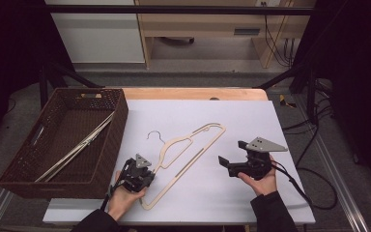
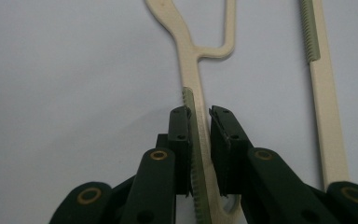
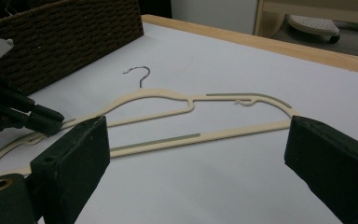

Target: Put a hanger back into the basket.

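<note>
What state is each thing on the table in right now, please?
Cream hanger: flat on the white mat, one shoulder between the left gripper's jaws.
Left gripper: nearly closed around the hanger's shoulder.
Right gripper: open, holding nothing.
Wicker basket: upright, holding other hangers.

basket (image 1: pixel 118 125): table's left edge | hanger (image 1: pixel 186 154): just right of basket, on white sheet (image 1: pixel 251 121)
</note>
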